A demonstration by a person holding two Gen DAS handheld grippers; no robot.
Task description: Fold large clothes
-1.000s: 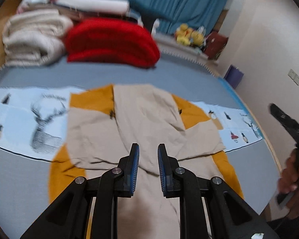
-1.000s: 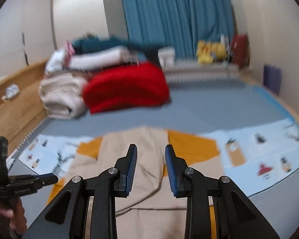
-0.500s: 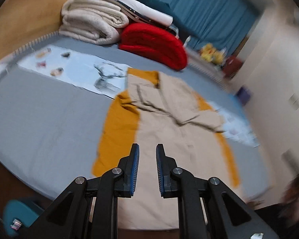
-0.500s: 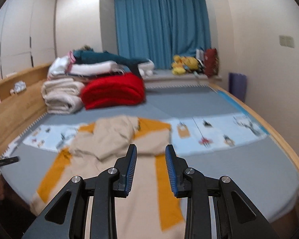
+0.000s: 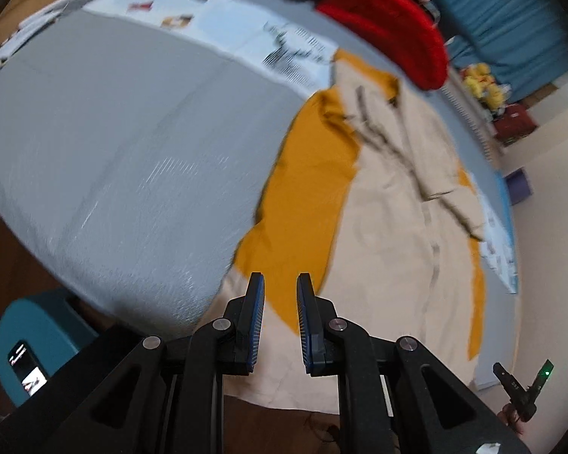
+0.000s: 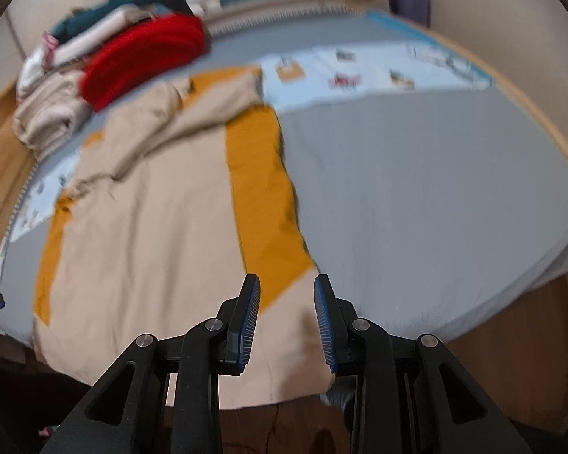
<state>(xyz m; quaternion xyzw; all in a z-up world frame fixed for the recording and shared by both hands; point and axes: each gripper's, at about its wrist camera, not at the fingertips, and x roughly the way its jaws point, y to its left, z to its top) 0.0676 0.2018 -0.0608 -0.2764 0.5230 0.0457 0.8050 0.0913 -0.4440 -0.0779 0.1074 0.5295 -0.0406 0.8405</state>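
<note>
A large beige and mustard-yellow garment (image 5: 390,227) lies spread lengthwise on the grey bed (image 5: 113,159), its sleeves folded across the chest at the far end. Its beige hem hangs over the near bed edge. My left gripper (image 5: 280,283) is open and empty, just above the hem's left corner. In the right wrist view the same garment (image 6: 151,227) fills the left half. My right gripper (image 6: 287,283) is open and empty above the hem's right corner (image 6: 299,340). The right gripper's tip (image 5: 518,386) shows at the lower right of the left wrist view.
Folded red (image 6: 147,53) and cream (image 6: 49,121) blankets are stacked at the head of the bed. A light blue printed cloth (image 6: 378,72) lies across the bed under the garment. A teal stool (image 5: 38,348) stands left of the bed. Wooden floor shows below the bed's edge.
Both grippers have dropped and tilted down toward the near hem of the garment. The left one swung left, the right one swung right. Both stay open and empty.
</note>
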